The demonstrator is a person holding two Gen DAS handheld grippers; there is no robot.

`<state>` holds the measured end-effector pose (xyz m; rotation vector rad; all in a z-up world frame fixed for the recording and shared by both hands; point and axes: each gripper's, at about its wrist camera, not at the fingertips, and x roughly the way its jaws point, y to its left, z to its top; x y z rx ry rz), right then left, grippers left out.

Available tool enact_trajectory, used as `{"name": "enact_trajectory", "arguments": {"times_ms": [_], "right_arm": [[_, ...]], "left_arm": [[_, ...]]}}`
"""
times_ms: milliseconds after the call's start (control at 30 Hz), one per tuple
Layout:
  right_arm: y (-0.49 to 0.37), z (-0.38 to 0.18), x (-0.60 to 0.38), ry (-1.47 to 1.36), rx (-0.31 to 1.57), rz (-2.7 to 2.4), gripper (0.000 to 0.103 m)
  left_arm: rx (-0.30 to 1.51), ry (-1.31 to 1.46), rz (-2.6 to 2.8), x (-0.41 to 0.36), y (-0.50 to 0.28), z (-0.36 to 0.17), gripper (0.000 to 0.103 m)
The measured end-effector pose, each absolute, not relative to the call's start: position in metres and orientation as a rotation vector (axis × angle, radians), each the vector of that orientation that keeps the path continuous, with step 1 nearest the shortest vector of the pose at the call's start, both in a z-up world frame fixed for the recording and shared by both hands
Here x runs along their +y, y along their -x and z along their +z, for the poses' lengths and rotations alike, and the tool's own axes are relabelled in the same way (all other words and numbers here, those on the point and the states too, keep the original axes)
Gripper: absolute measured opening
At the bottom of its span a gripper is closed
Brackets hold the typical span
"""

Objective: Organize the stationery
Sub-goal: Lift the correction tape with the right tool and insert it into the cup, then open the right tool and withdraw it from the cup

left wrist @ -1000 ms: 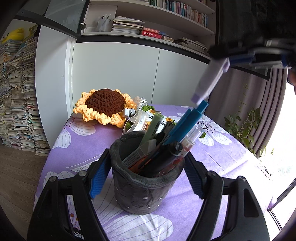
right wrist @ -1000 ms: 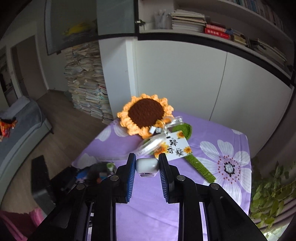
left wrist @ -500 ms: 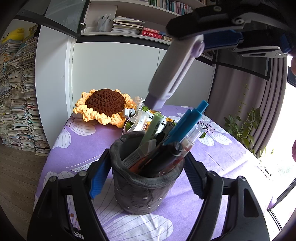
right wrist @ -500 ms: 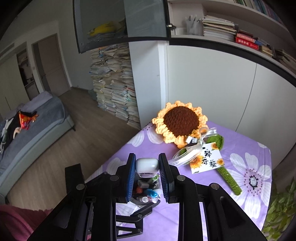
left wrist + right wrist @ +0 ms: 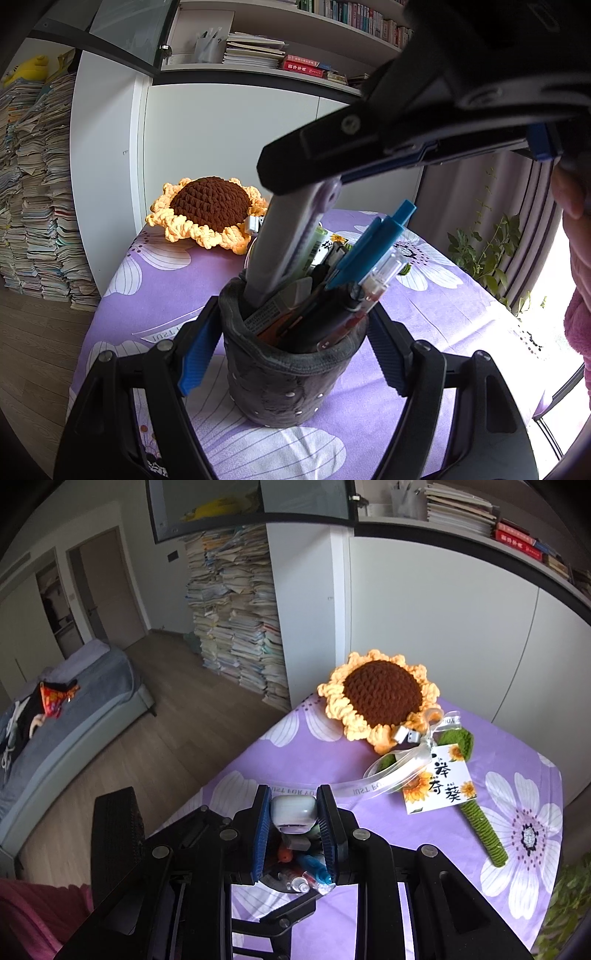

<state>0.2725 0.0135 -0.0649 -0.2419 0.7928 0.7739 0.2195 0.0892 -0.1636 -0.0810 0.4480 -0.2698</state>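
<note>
Ribbon by the crochet sunflower reads "JUST FOR YOU"; the card beside it bears Chinese characters.

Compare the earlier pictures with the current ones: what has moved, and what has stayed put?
The right gripper, still shut on the pale lilac marker, came down from above and has slid the marker's tip into the grey pen holder. The left gripper still clasps the holder; the crochet sunflower has not moved.

One pen holder, one crocheted sunflower, two tongs.
</note>
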Motion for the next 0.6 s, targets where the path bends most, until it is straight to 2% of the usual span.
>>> {"name": "enact_trajectory", "arguments": {"times_ms": [600], "right_arm": [[-0.284, -0.083, 0.008, 0.178, 0.866, 0.814, 0.027]], "left_arm": [[0.451, 0.080, -0.269, 0.091, -0.221, -0.165, 0.075]]}}
